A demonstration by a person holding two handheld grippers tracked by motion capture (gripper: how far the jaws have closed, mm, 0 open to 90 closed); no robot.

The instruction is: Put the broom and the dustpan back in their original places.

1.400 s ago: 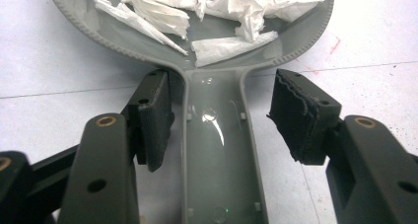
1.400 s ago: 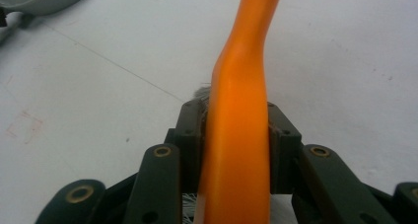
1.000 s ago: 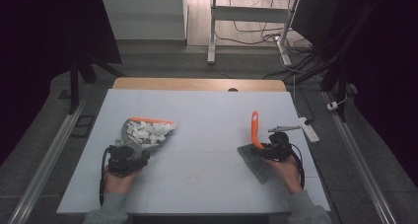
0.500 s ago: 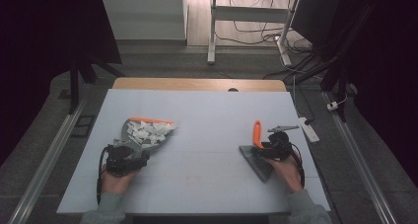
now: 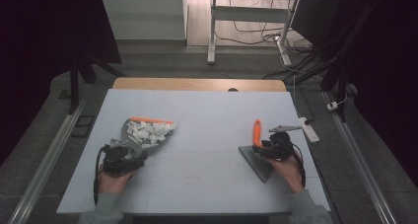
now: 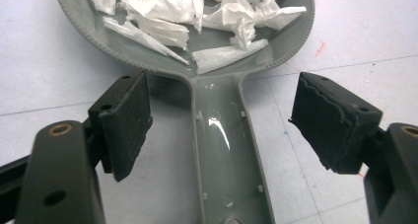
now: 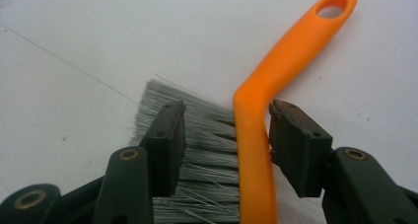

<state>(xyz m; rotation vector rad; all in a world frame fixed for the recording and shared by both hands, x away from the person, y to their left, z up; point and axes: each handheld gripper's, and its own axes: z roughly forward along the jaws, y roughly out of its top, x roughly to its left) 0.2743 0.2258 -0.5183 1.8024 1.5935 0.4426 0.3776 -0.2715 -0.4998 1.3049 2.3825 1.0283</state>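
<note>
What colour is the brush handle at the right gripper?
Orange; the brush handle shows best in the right gripper view, above grey bristles.

Brush (image 5: pixel 257 147) now lower, tilted left

White table (image 5: pixel 207 110), power strip (image 5: pixel 309 128) at rt edge, desk legs (image 5: pixel 213 31) behind

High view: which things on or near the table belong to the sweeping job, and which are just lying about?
In the job:
- grey dustpan, loaded with white paper scraps, its handle between the open left tongs
- orange-handled brush, lying between the right tongs

Lying about:
- white power strip at the table's right edge
- cables on the floor beyond
</note>
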